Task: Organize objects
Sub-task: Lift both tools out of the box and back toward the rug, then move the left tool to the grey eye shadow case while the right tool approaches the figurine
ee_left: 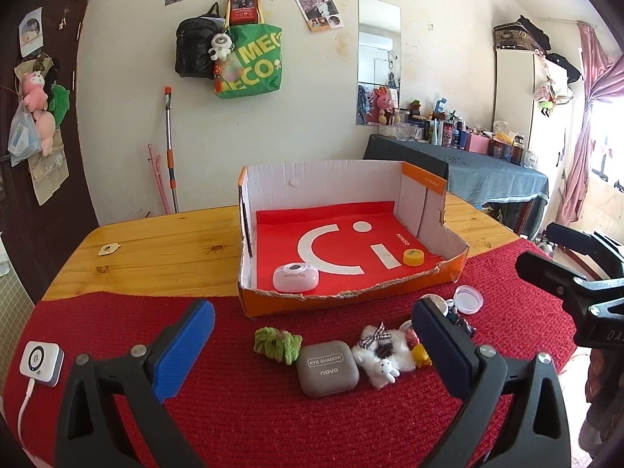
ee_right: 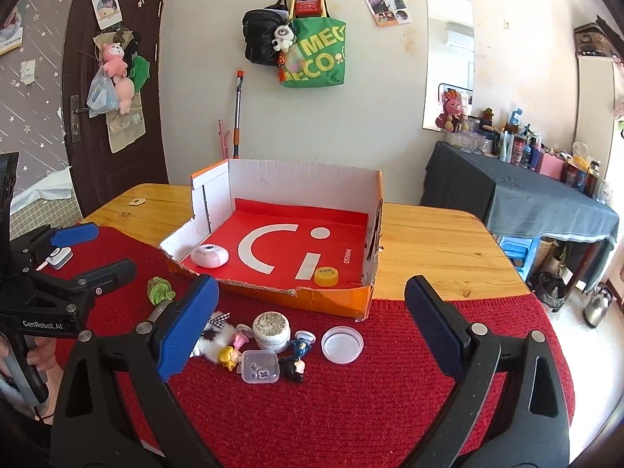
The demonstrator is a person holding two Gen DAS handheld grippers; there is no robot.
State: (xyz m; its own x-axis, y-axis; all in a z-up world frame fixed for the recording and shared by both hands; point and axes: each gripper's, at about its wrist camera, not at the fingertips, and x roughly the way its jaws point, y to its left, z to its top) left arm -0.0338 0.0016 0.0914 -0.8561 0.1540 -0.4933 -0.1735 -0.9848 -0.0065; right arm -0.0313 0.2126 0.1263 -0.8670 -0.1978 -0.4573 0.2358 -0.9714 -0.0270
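Observation:
An orange cardboard box (ee_left: 343, 304) with a red floor stands on the table and holds a pink-white oval case (ee_left: 295, 277) and a yellow round lid (ee_left: 413, 257). In front of it on the red knitted mat lie a green fuzzy scrunchie (ee_left: 277, 344), a grey eye-shadow case (ee_left: 327, 368), a white plush clip (ee_left: 384, 355), a round white jar (ee_right: 271, 330), a clear lid (ee_right: 342, 344), a small clear box (ee_right: 260, 366) and little figurines (ee_right: 298, 358). My left gripper (ee_left: 312, 327) hangs open above the grey case, holding nothing. My right gripper (ee_right: 310, 304) is open over the small items.
A white square device (ee_left: 41, 362) with a cable lies at the mat's left edge. A small wooden tag (ee_left: 108, 249) rests on the bare wooden table (ee_left: 156, 249). Behind stand a wall with hung bags and a cloth-covered side table (ee_left: 487, 167) crowded with bottles.

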